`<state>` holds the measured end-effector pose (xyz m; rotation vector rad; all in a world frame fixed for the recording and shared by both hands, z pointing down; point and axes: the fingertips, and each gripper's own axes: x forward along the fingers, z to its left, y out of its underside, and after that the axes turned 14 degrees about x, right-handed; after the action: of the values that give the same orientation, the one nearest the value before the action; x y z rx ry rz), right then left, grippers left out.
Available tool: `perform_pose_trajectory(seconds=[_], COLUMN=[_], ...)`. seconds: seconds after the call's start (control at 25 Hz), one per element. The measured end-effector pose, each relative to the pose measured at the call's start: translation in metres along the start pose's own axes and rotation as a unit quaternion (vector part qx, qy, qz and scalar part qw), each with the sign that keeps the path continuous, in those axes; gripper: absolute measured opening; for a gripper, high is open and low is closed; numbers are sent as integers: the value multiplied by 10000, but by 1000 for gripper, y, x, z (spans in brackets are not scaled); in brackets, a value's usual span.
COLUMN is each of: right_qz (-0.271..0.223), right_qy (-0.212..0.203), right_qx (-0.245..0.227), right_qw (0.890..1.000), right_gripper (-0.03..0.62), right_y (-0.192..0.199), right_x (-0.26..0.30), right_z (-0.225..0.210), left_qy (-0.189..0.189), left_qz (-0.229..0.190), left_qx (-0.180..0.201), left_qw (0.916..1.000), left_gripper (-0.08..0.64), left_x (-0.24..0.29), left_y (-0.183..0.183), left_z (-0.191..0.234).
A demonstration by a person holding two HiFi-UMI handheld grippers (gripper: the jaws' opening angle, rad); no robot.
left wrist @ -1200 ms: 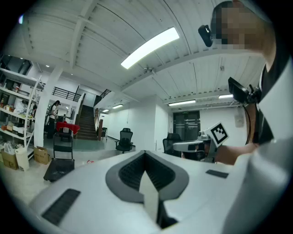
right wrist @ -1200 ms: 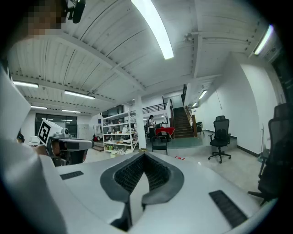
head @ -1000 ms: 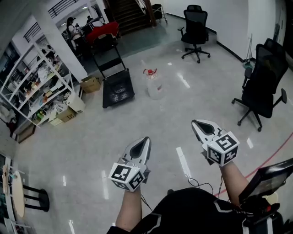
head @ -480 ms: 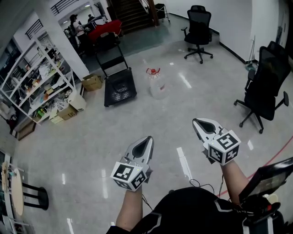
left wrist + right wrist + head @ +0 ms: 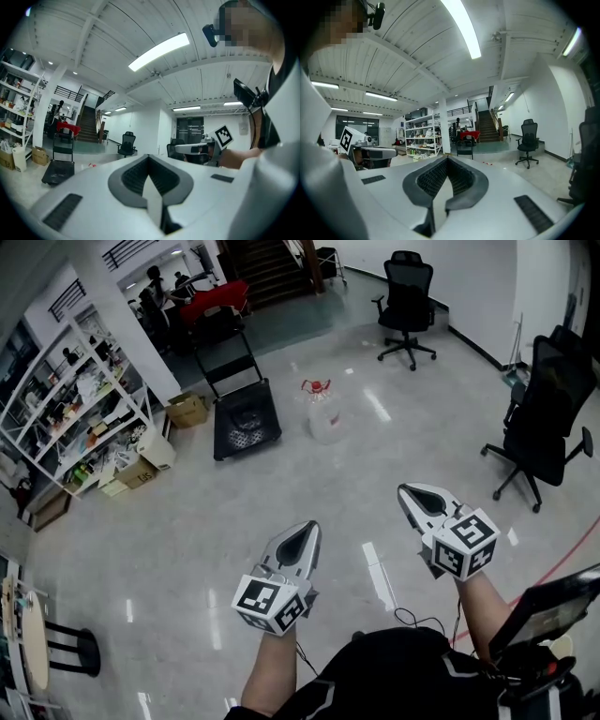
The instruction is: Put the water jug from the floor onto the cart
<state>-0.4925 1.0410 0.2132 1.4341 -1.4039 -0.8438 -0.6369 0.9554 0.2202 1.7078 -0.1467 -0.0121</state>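
A clear water jug with a red cap stands on the grey floor some way ahead of me. Just left of it sits the black flat cart with its handle upright. Both grippers are held level in front of my body, far short of the jug. My left gripper is shut and empty. My right gripper is shut and empty too. In the right gripper view the cart shows small and far off beyond the closed jaws.
Black office chairs stand at the right and at the back. White shelving with cardboard boxes lines the left side. A round stool is at the lower left. A red cable runs across the floor at the right.
Both grippers, still shut, have drifted slightly right and down in the head view. The jug and cart sit a little lower in the head view than before.
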Motion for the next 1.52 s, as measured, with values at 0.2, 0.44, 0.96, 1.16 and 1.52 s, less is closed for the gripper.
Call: perform_pose_trajectory(seconds=[0.2,0.44,0.96,1.16,1.52], right_qz=[-52,-18,-45,-79,66], right_qy=[189,237,-331,-421,-409], right_qx=[-58,-18,-50,-145,-76], right_qw=[9998,9997,9994,9990,9991], right_gripper=[2,3,3,3,3], right_y=[6,-5,-90,-116,-126], right_x=[13,46,206,260,381], right_z=[-8,-35,-186,-232,-289], left_qy=[126,258,36,2,27], left_qz=[-4,29,101,221,283], left_qx=[-213,-249,-35,91,-142], left_qw=[9997,9994,9999,9997,9995], left_gripper=[-6,-6,-7,-6,-6], left_x=[14,54,255,312,399], left_y=[22,28,3,0,33], left_z=[18,44,155,192,294])
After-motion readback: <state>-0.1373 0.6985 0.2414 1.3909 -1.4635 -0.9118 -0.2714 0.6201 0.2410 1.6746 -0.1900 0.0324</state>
